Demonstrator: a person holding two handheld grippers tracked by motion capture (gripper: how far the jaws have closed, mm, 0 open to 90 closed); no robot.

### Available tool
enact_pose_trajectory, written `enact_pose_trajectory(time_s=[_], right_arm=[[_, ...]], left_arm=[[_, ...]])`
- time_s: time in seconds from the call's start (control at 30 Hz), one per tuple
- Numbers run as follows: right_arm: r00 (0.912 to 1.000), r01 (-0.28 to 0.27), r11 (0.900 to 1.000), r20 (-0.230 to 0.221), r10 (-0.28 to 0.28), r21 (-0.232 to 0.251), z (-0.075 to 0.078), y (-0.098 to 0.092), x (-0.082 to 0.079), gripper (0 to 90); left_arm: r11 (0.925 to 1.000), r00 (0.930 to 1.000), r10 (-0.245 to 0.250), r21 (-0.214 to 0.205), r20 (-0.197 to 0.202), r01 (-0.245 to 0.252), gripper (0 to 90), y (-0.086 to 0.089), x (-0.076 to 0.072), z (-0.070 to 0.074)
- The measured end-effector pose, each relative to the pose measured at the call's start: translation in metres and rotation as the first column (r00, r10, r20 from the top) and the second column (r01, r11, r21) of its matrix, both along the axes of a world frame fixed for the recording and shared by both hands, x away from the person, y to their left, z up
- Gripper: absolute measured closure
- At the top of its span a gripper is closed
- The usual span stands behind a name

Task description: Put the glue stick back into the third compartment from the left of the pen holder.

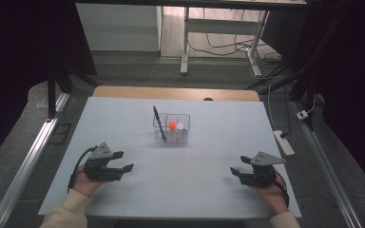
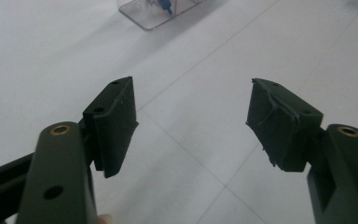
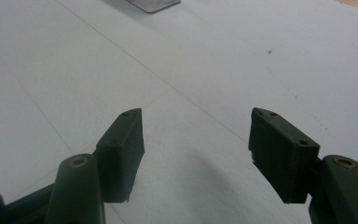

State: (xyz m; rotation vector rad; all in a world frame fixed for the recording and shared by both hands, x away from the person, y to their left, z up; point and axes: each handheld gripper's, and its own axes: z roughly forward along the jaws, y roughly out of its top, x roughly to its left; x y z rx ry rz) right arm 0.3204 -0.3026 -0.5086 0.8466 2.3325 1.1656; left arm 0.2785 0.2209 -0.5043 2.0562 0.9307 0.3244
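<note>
Clear plastic bin w/ pen looks light, stiff, slick, so grab by rim; left gripper & right gripper both spread, empty.

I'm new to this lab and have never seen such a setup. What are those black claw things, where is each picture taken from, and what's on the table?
No robot here: a person holds a two-jaw tool in each hand. The high view looks down on the white table from above the person's side, showing the left gripper and the right gripper. The other two pictures come from cameras riding on the grippers, looking along their own black jaws. Both stand open above bare table, holding nothing. Mid-table is a clear container with compartments, holding a blue pen that leans upright, something orange and something white. Its corner also shows in the left gripper view.
</note>
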Motion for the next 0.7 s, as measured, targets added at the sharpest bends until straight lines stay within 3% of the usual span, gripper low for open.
enact_pose_trajectory(time_s=[0.2,0.7], right_arm=[[1.0,0.001,1.0,0.001,-0.001,0.0,-0.001,0.0002,0.0006,35.4],[0.9999,-0.011,0.9999,0.003,0.011,-0.005,-0.0014,0.0009,0.0014,35.4]], left_arm=[[1.0,0.9999,0.003,-0.007,-0.016,-0.004,32.6,0.0046,-0.0036,-0.0054],[1.0,0.9999,0.006,-0.008,-0.011,-0.007,32.1,0.0065,-0.0034,-0.0059]])
